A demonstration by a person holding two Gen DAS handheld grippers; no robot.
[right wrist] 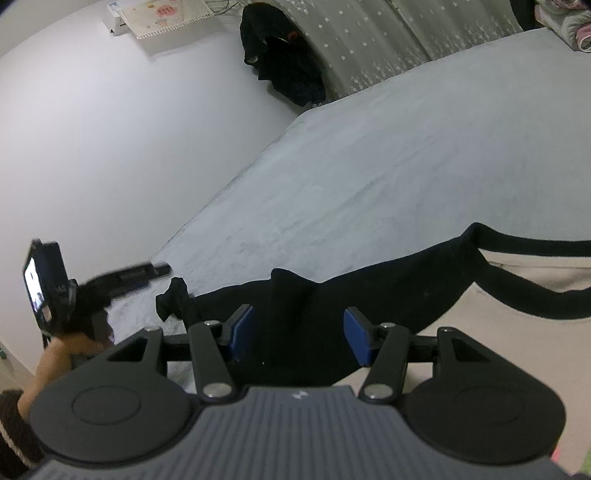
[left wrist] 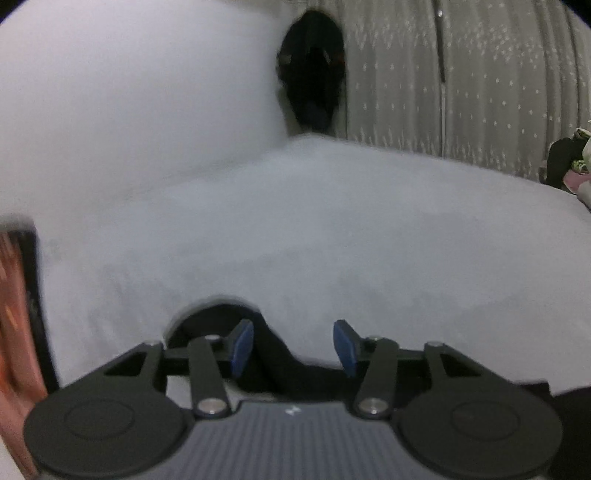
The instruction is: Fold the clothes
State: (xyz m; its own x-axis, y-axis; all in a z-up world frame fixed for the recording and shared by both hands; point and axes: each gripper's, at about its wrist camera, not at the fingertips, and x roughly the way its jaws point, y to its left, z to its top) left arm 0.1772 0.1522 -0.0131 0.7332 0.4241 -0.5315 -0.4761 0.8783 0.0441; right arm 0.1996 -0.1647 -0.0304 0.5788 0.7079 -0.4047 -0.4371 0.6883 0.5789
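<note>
L wrist view: left gripper point(left wrist: 293, 345) low over a pale grey bed point(left wrist: 369, 229), jaws partly apart, blue pads point(left wrist: 242, 345) clear of cloth. A black garment point(left wrist: 273, 362) lies under and between them, its edge curling up by the L pad; pads aren't pressing it. Behind: white wall point(left wrist: 129, 110), dark clothes hanging point(left wrist: 310, 74) in the corner, grey star-print curtain point(left wrist: 461, 81). Reddish-brown panel w/ dark edge point(left wrist: 14, 314) at far L. Heap of stuff point(left wrist: 569, 162) at R edge, too blurry to name. View is blurred overall.

R wrist view: right gripper point(right wrist: 299, 339) jaws about half apart, w/ a raised fold of the black garment point(right wrist: 332, 295) standing between the pads; can't tell if pads touch it. Garment spreads across the near part of the bed point(right wrist: 369, 166), a strap-like piece point(right wrist: 535, 243) running off R over a beige cloth point(right wrist: 517, 350). Left gripper point(right wrist: 140, 275) seen at L, blurred, tip on the bed just beside the garment's bunched end point(right wrist: 171, 297); a small lit screen point(right wrist: 35, 284) on it, person's hand point(right wrist: 74, 343) below. Air-con unit w/ cloth cover point(right wrist: 162, 13) top L on the wall.
</note>
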